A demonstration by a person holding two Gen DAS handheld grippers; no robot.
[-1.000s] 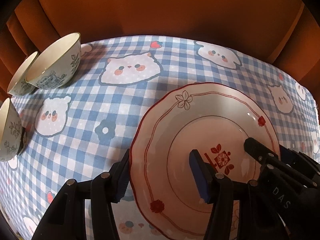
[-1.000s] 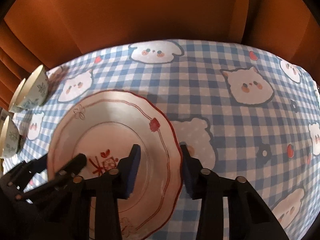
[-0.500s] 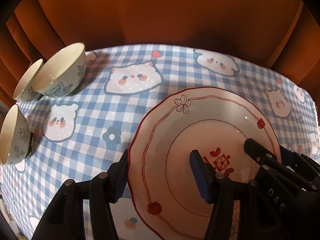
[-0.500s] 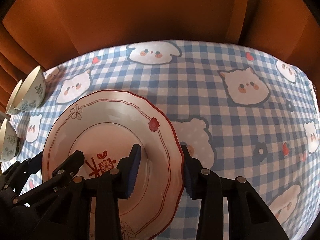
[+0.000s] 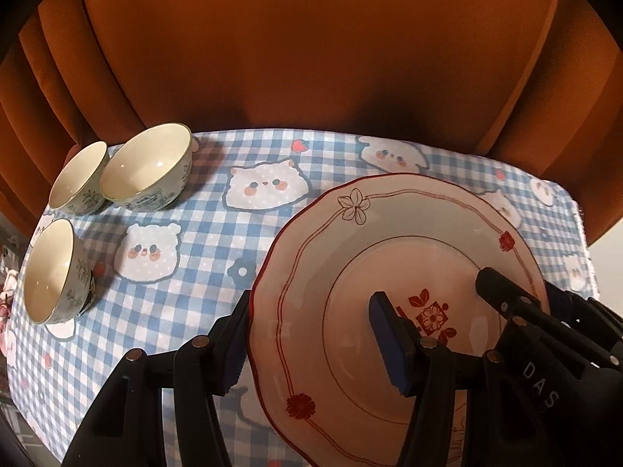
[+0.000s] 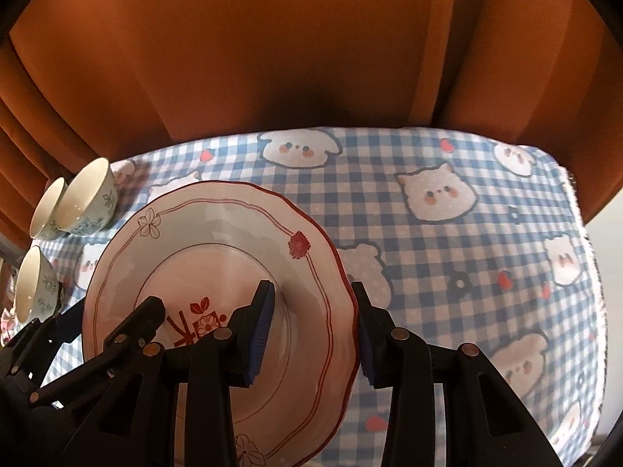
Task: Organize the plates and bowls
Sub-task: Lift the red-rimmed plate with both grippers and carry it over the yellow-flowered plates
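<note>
**Both my grippers are holding one plate above the tabletop**

I am holding a big plate [image 5: 409, 272] with both of my grippers. The plate is white with a wavy red rim, a thin red line, small flowers and a red picture in the middle. It is tilting a little, and it looks like it is hanging just above the tabletop [image 5: 218, 241], though I cannot tell for sure that it is not touching.

My left gripper [image 5: 311, 346] is pinching the left edge of the plate. One blue pad is lying on top of the plate, near the red picture, and the other finger is sitting under the rim. My right gripper [image 6: 311, 334] is pinching the right edge the same way, with one pad on top and one finger outside and under the rim. Each gripper is showing up in the other camera, reaching in over the plate.

The tabletop is wearing a blue and white checked cloth with white animal faces, little flowers and red strawberries.

Three bowls are sitting at the far left, well apart from the plate. Two bowls [image 5: 150, 169] [image 5: 80, 177] are standing side by side at the back, close together. The third bowl [image 5: 52, 272] is sitting alone, nearer to me.

An orange curtain [image 5: 311, 50] is hanging behind the tabletop.
</note>
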